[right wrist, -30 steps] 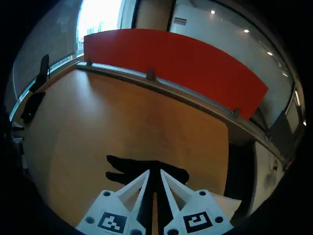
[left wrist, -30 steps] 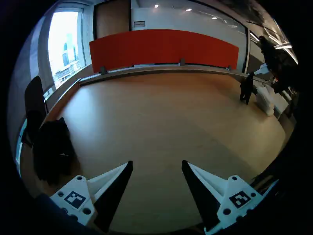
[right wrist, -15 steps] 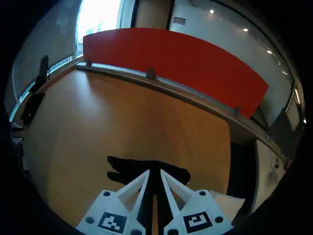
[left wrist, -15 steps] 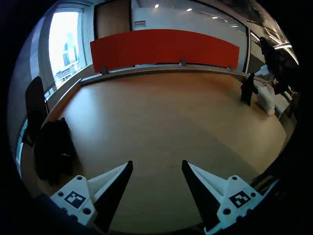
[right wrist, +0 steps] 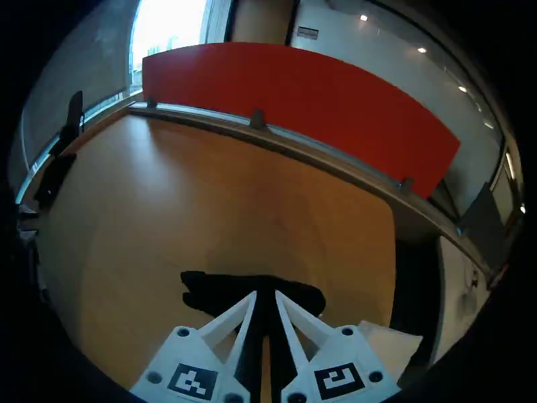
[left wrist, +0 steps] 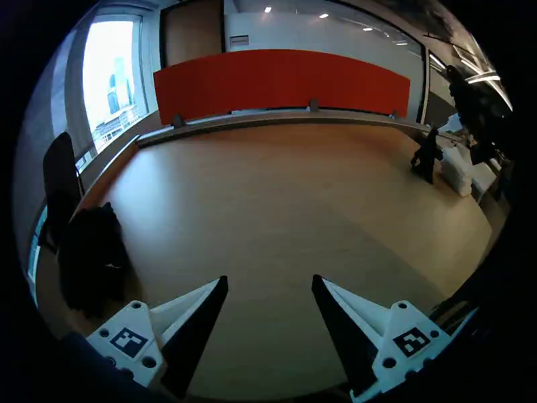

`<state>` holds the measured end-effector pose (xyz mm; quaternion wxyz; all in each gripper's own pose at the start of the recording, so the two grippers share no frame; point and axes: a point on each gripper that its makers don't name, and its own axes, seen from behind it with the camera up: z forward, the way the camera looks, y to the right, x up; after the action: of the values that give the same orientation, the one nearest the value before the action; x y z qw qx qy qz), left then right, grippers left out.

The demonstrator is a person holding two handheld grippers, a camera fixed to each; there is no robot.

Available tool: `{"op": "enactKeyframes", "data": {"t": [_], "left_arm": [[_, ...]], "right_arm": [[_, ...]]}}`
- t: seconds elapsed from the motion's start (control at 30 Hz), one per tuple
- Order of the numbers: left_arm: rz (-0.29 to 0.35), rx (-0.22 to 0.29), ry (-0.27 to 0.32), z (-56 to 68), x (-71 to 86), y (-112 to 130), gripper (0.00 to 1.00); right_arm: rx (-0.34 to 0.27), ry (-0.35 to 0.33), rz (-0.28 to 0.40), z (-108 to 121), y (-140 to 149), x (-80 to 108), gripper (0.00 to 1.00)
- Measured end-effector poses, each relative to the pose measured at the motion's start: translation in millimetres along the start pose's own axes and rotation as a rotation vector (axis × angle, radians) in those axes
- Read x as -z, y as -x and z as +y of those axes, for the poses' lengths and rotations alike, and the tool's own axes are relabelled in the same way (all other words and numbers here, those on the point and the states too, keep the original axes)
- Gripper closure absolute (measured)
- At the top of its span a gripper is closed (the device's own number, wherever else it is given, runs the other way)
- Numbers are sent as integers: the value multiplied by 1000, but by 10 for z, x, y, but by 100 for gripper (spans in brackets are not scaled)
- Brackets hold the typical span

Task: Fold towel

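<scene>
Both fingers of our right hand-held gripper pinch the dark towel at 12 o'clock; our left hand-held gripper gapes empty.

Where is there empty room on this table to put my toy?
The wide bare middle of the wooden table, between the red divider and the open left gripper. Crowded spots: the black bundle by its left edge, the black towel at the right gripper.
</scene>
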<state>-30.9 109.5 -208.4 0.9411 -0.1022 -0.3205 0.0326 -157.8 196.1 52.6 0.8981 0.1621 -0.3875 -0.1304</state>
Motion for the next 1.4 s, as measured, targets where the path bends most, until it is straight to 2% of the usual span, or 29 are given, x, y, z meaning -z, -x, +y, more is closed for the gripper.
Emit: {"op": "enactKeyframes", "data": {"t": [0.47, 0.7, 1.0, 1.17, 1.4], "left_arm": [[-9, -1, -7, 11, 1, 8, 7], [-10, -3, -4, 42, -14, -2, 7], [-6, -1, -2, 65, -20, -16, 7], [-3, 2, -3, 67, -25, -29, 7], [0, 5, -5, 67, -22, -32, 7]], "right_arm": [[-2, 0, -46, -11, 465, -64, 97], [0, 1, -50, -3, 519, -65, 97], [18, 1, -20, 13, 327, -34, 97], [38, 7, 16, 54, 79, 3, 97], [44, 20, 102, 121, -376, 61, 97]]}}
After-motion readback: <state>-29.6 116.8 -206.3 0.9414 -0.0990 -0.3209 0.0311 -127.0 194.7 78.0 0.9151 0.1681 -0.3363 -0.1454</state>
